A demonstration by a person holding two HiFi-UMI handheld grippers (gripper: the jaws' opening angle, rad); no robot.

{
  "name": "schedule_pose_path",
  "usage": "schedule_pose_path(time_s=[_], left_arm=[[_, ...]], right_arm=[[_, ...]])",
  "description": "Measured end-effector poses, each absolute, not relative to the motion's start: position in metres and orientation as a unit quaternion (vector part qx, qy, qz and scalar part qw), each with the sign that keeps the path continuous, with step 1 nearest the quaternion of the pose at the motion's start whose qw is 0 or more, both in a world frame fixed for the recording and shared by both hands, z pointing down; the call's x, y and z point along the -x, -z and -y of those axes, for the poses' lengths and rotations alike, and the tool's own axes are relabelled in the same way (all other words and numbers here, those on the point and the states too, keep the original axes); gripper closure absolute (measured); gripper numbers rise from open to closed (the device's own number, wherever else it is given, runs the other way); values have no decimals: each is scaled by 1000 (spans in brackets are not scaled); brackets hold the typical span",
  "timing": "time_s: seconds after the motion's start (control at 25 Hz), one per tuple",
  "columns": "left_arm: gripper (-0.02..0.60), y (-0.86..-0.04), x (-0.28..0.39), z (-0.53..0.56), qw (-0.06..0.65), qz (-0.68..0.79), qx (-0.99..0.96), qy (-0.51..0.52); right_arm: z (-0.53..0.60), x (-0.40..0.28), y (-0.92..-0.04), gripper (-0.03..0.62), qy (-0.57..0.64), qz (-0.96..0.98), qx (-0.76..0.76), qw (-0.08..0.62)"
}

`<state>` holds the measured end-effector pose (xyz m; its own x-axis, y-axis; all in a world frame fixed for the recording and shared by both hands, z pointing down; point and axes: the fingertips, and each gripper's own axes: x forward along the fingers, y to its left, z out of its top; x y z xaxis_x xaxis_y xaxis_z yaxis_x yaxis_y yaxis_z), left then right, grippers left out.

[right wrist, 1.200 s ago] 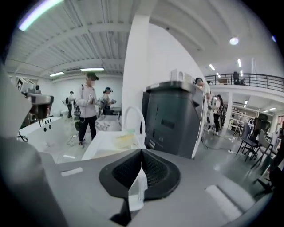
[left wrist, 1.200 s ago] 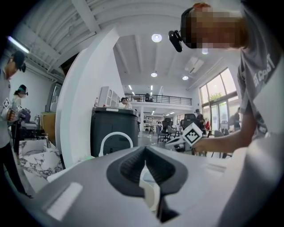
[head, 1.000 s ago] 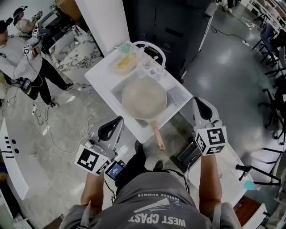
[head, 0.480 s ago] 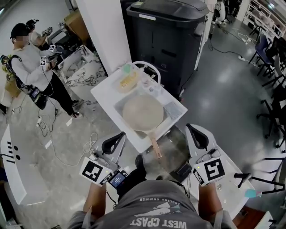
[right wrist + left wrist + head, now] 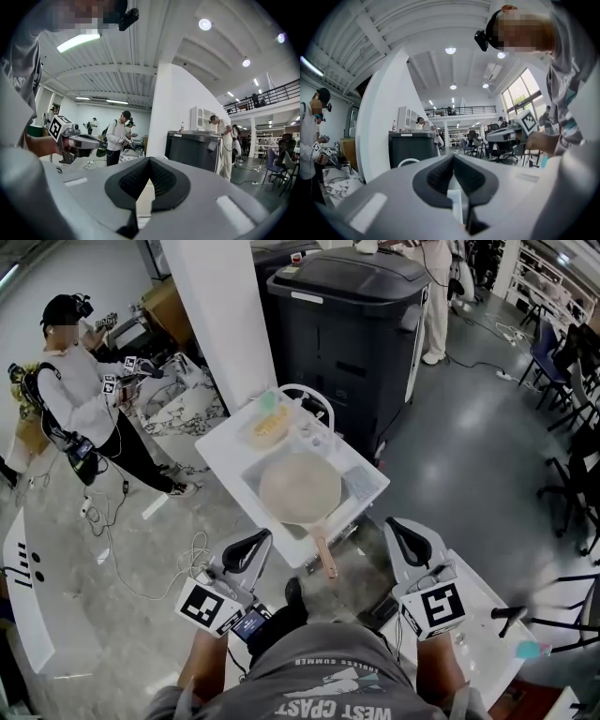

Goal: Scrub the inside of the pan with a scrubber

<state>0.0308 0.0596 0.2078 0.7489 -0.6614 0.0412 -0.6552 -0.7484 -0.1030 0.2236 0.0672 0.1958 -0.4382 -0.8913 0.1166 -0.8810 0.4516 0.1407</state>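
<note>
From the head view, a round pale pan with a wooden handle (image 5: pixel 300 487) sits in the sink of a small white table (image 5: pixel 217 439). The handle points toward the person. The grey left gripper (image 5: pixel 253 545) and the grey right gripper (image 5: pixel 401 532) are in the air near the table's close edge. One is on each side of the handle, and neither touches the pan.

In the left gripper view, the two jaws are pressed together with nothing between them.

In the right gripper view, the jaws are also closed tight and empty.
</note>
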Motion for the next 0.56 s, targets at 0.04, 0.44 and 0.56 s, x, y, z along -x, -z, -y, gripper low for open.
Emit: schedule_pose_path(time_s=[0.04, 0.44, 0.56], left_arm=[[580, -208, -31, -60, 41, -352, 934, 38], [580, -210, -31, -66, 38, -348, 936, 40], [580, -210, -29, -69, 38, -348, 936, 40]], right_arm=[[-68, -224, -196, 595, 29, 847, -523, 87], [-71, -225, -199, 595, 24, 845, -527, 91], [-75, -223, -199, 595, 23, 844, -528, 92]])
